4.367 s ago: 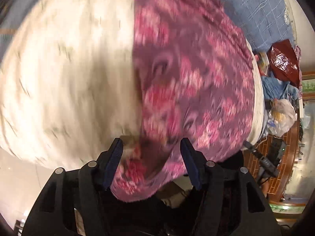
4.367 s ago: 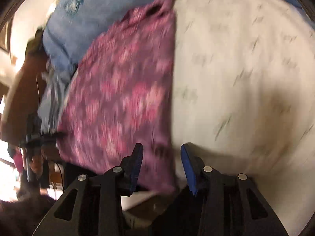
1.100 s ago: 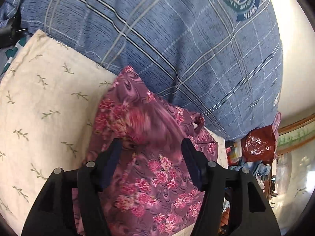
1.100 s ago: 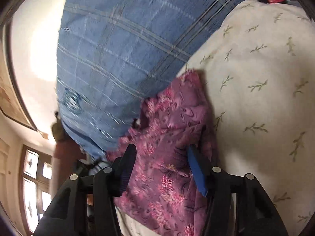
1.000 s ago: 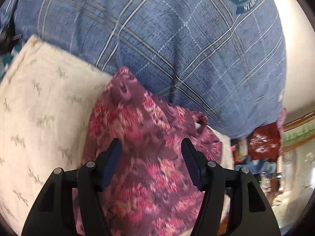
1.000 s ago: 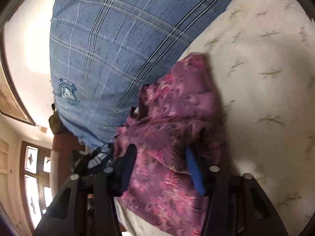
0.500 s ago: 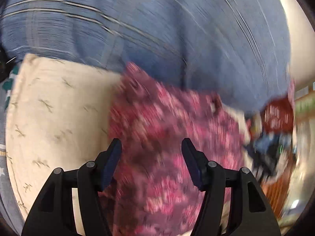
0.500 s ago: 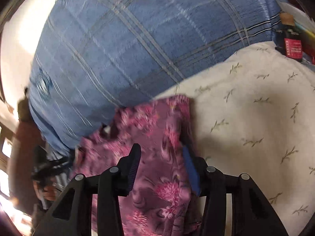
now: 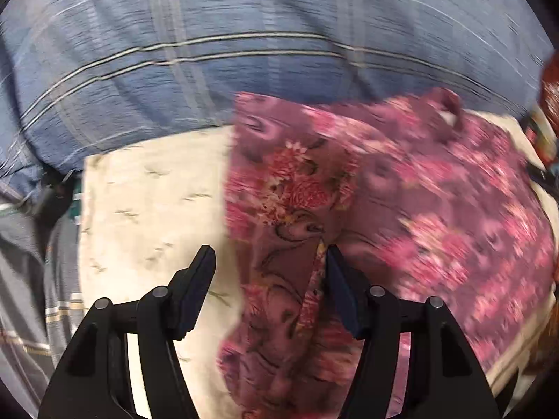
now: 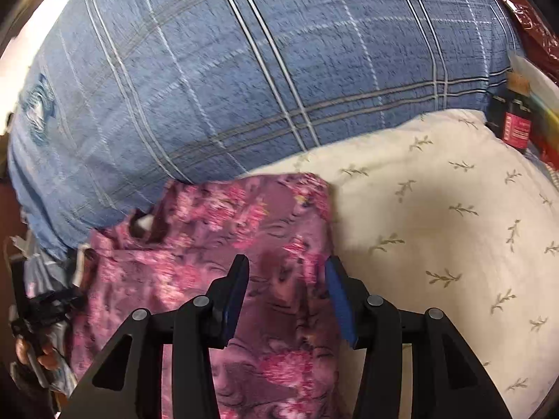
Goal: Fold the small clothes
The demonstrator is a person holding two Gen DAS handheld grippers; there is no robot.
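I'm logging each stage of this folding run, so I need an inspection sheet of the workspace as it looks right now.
Surface: cream pillow with leaf sprigs, lying against a blue plaid pillow.
Job's things: purple floral garment lying on the cream pillow, one straight edge along the pillow's middle; far corner rumpled.
Clutter: dark bottle with red label and a red shiny bag beyond the pillow.
Grippers: left gripper with jaws apart over the garment's straight edge; right gripper with jaws apart, garment between them, not pinched.
Cables: nothing seen.
Surroundings: blurred items at the edges, too unclear to name.
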